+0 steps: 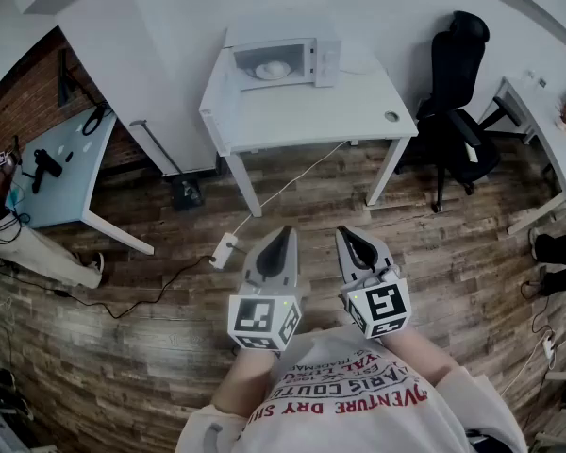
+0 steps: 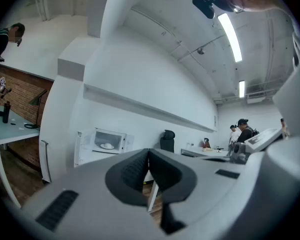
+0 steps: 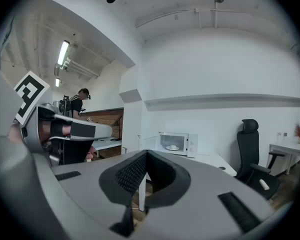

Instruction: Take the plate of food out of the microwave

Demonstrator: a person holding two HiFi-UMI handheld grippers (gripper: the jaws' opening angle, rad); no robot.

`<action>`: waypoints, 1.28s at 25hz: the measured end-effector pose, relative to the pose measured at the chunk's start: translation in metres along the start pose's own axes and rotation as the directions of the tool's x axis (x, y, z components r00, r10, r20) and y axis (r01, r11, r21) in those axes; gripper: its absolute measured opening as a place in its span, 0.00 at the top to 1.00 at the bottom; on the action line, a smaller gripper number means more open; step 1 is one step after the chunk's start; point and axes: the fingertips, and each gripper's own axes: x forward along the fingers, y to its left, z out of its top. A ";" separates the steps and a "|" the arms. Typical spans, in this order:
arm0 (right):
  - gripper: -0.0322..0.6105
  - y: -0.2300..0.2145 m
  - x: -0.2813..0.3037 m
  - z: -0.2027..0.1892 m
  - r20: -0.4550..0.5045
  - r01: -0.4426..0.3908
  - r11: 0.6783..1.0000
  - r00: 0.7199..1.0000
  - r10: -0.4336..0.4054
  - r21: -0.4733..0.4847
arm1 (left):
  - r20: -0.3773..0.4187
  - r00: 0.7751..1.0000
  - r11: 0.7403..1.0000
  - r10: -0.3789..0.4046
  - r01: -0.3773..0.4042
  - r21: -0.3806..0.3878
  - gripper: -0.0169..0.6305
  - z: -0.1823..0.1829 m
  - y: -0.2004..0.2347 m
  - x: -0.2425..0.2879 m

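- Closest to me, my two grey grippers hang near my chest over the wooden plank floor (image 1: 170,281).
- My left gripper (image 1: 285,232) has its jaws pressed together on nothing, and my right gripper (image 1: 344,232) is closed and empty too.
- Well ahead stands a white rectangular table (image 1: 302,121), with a white boxy microwave (image 1: 325,59) at its back edge, its door (image 2: 80,147) swung open to the left.
- Inside the microwave lies the white plate of food (image 1: 273,68), well apart from both grippers.
- A black office chair (image 1: 457,92) stands to the right of the table.
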 end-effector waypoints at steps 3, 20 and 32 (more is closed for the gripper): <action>0.95 -0.002 0.004 0.001 -0.002 -0.002 1.000 1.000 0.002 0.000 | -0.004 1.000 1.000 0.000 0.000 -0.004 0.96 0.000 0.002 0.004; 0.95 -0.015 0.008 0.000 0.016 0.013 0.998 1.000 -0.014 0.058 | 0.006 1.000 1.000 0.021 -0.021 -0.007 0.96 0.002 0.010 0.007; 0.95 -0.046 0.059 -0.022 -0.032 -0.037 0.996 0.999 0.040 0.083 | -0.044 0.998 0.997 0.055 -0.058 -0.053 0.96 -0.020 0.034 0.055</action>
